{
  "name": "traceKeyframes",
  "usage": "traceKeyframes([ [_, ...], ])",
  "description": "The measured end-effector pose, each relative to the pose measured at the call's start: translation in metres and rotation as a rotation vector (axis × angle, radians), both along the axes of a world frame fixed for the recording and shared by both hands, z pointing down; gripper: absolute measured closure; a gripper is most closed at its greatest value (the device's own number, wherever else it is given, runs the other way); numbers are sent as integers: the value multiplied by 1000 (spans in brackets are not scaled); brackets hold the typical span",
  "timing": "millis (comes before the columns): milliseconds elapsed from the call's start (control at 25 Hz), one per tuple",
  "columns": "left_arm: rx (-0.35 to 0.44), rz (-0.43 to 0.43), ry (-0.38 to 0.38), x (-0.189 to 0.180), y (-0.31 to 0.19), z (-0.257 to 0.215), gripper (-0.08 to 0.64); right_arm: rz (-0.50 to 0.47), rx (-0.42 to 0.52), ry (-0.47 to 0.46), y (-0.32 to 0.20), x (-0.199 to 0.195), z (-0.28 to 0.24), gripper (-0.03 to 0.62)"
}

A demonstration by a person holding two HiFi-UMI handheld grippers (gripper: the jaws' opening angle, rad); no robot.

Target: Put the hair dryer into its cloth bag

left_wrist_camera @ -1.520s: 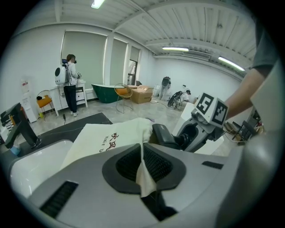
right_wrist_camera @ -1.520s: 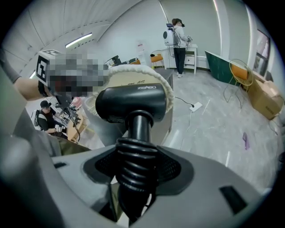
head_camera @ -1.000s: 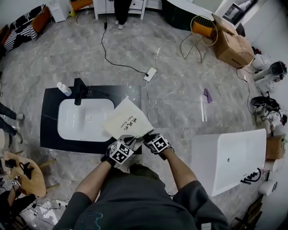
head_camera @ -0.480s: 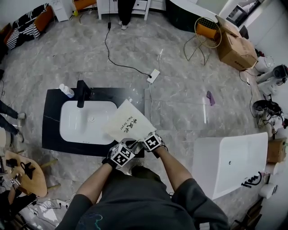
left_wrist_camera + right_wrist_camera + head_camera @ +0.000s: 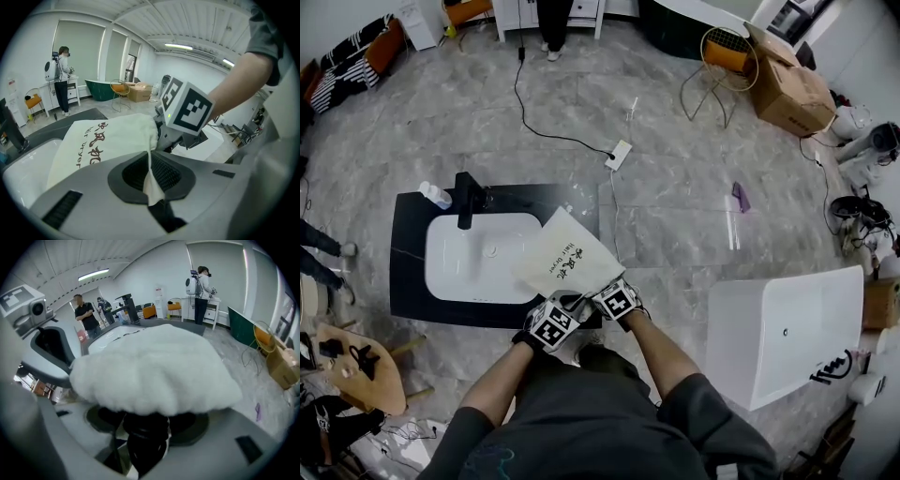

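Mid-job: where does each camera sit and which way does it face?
Head view: on the head, steeply down at cloth bag and sink; both forearms, left gripper, right gripper show.
Left gripper view: along its shut jaws pinching the bag's edge; right gripper's cube and forearm show.
Right gripper view: along its jaws, closed on a black ribbed part under the bag; left gripper at left.
Shared: all see the bag.

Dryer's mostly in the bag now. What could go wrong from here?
The left gripper pinches only a thin strip of the cloth bag; it may slip free. The right gripper's jaws have just been opening round the hair dryer's black end; the loaded bag, above the counter, might drop.
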State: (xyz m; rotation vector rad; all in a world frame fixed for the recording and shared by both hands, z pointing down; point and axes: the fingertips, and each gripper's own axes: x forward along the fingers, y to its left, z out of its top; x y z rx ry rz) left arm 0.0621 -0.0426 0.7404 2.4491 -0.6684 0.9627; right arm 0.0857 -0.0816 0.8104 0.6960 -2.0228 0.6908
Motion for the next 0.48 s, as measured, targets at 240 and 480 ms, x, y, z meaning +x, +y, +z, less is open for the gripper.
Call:
traceKeyframes([
  [240, -11, 1, -4, -2, -1, 5, 540, 25, 17, -53, 12, 11, -7, 318],
  [480, -15, 7, -4, -4, -3, 5, 540, -5, 77, -40, 28, 30, -16, 316],
])
